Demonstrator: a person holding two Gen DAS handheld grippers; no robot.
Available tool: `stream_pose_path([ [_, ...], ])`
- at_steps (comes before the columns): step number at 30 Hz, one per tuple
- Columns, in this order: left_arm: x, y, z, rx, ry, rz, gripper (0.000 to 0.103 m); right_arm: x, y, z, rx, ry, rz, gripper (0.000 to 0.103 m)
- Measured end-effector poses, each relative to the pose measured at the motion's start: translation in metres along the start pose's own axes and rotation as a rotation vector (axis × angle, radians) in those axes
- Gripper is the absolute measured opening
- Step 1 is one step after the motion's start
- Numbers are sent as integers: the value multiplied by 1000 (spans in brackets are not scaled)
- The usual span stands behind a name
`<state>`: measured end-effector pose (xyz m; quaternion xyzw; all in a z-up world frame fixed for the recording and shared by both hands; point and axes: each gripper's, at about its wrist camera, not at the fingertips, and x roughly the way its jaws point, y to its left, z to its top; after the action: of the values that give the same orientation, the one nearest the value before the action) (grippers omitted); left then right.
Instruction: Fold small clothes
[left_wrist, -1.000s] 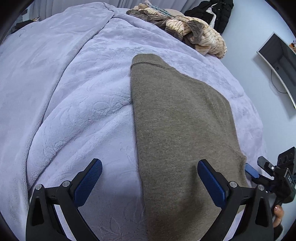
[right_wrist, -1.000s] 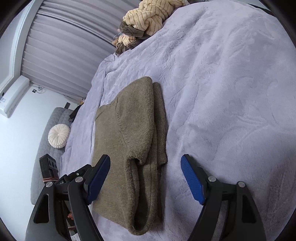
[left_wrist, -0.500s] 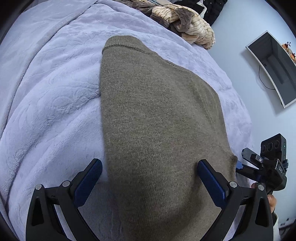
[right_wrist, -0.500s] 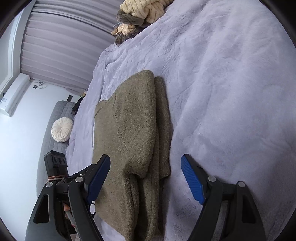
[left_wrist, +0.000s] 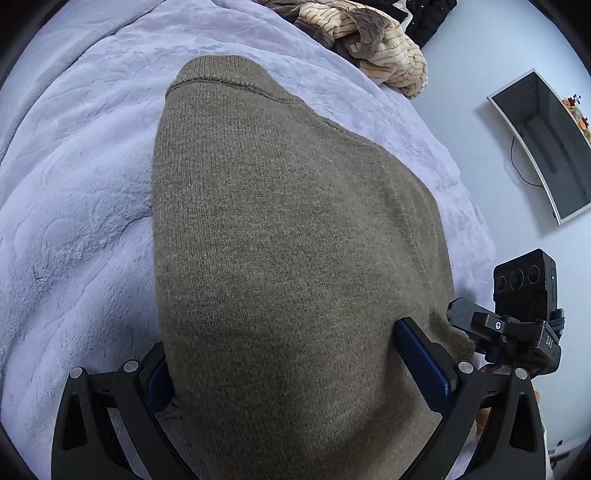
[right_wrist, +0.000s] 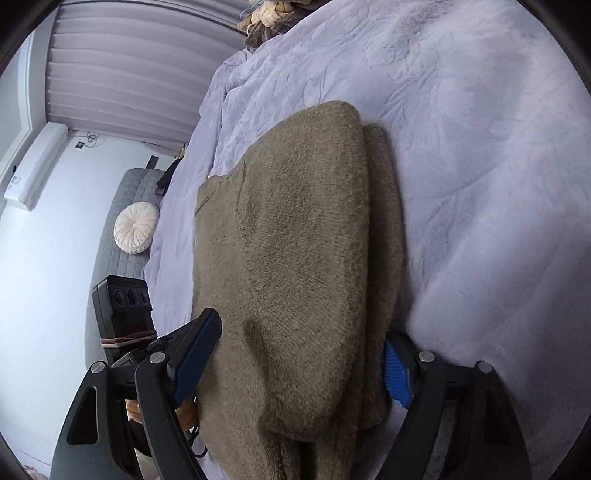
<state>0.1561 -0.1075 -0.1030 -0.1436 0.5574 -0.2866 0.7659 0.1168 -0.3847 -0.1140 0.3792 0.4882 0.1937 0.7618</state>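
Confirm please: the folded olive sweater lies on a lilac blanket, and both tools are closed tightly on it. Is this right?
Not quite. The olive sweater does lie on the lilac blanket, but both wrist views show the left tool and right tool open, straddling it.

Olive sweater (left_wrist: 288, 236) is fuzzy matt knit; lavender blanket (left_wrist: 74, 206) looks plush, embossed.
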Motion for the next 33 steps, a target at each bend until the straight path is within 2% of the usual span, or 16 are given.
stream_pose_path([
  [3, 0, 0, 1, 2, -1, -8, 103, 4, 1, 0, 4, -16, 1, 83],
  [4, -2, -1, 0, 3, -8, -7, 99, 5, 2, -1, 11, -23, 0, 80],
  [5, -5, 0, -1, 6, -17, -4, 95, 5, 2, -2, 14, -31, -11, 63],
  [6, -9, -1, -3, 10, -28, -1, 87, 4, 2, -3, 19, -37, -34, 49],
  [7, -12, -1, -4, 13, -36, -3, 79, 3, 1, -4, 34, -40, -24, 39],
  [8, -16, -2, -5, 18, -46, -9, 74, 0, 2, -6, 45, -55, -2, 34],
  [10, -26, -1, -5, 21, -56, -19, 57, -5, 7, -9, 40, -70, 47, 32],
  [12, -35, 0, -4, 6, -62, -35, 52, -9, 14, -11, 49, -77, 100, 32],
  [16, -59, -3, -8, -8, -80, -86, 51, -17, 26, -18, 93, -78, 182, 32],
  [22, -102, -16, -35, 23, -102, -81, 51, -37, 53, -46, 98, -75, 252, 32],
  [28, -160, -17, -77, 48, -140, -53, 51, -48, 87, -90, 79, -61, 289, 32],
  [33, -197, 0, -123, 38, -150, -22, 51, -37, 107, -134, 79, -27, 330, 32],
])
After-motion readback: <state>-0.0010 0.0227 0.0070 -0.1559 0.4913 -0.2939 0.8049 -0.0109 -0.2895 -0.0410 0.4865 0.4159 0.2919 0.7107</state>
